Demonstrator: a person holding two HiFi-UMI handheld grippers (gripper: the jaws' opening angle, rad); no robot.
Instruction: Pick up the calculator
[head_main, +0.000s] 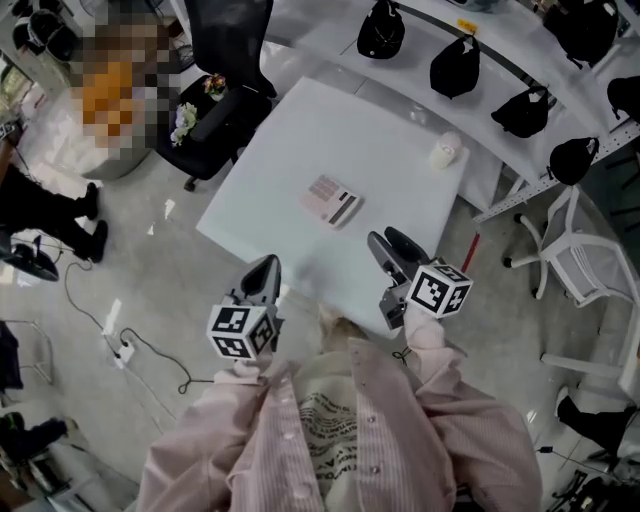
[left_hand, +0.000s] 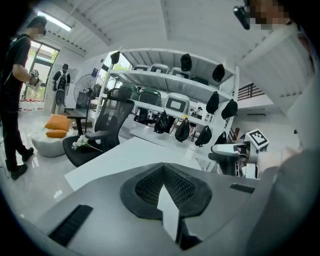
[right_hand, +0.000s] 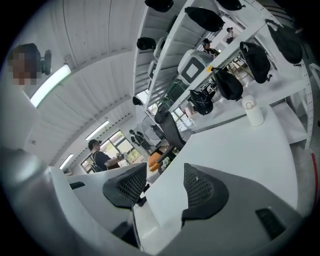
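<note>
While the calculator (head_main: 332, 201) lies untouched, the left tool (left_hand: 165, 186) is closed, right tool (right_hand: 165, 187) parted, both empty.

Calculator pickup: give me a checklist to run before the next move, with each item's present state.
1. Calculator reachable from above: ok. It lies flat on the table with nothing on it.
2. Right gripper ready: ok. Its jaws stand apart with nothing between them.
3. Left gripper ready: not ok. Its jaws are together and empty.
4. A gripper lined up on the calculator: not ok. Both hang by the table's near edge, apart from it, and neither gripper view shows it.
5. Path clear: ok. The only other thing on the table, a white container, stands well away at the far side.
6. Calculator fits the right jaws' opening: cannot tell.
</note>
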